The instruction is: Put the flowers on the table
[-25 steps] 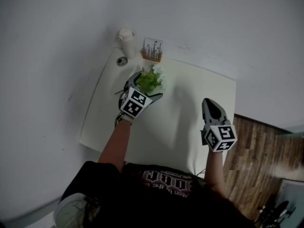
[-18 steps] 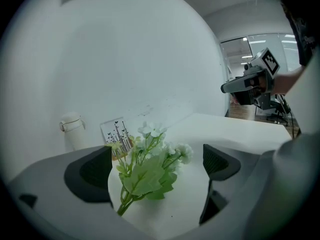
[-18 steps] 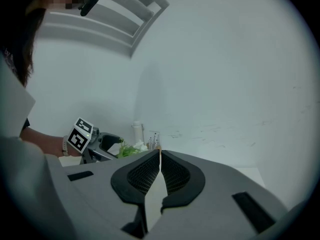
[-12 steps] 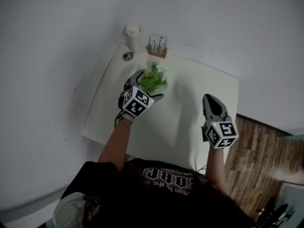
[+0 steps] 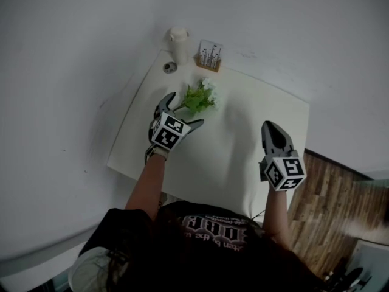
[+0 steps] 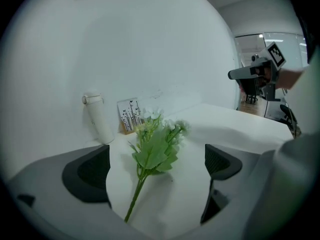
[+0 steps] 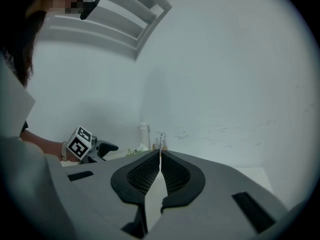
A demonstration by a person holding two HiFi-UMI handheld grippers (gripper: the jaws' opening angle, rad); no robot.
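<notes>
A small bunch of flowers with green leaves and white blooms lies flat on the white table, toward its far left. In the left gripper view the flowers rest on the tabletop between the wide-apart jaws, the stem pointing back at the camera, touching neither pad. My left gripper is open just behind the stem end. My right gripper hovers over the table's right side, jaws pressed together with nothing between them.
At the table's far left corner stand a white bottle and a small wooden card holder. A round cable hole sits beside them. Walls bound the table at the back and left; wooden floor lies to the right.
My left gripper has let go of the flowers and drawn back toward me; the bunch now lies on the table. The right gripper has hardly moved.
</notes>
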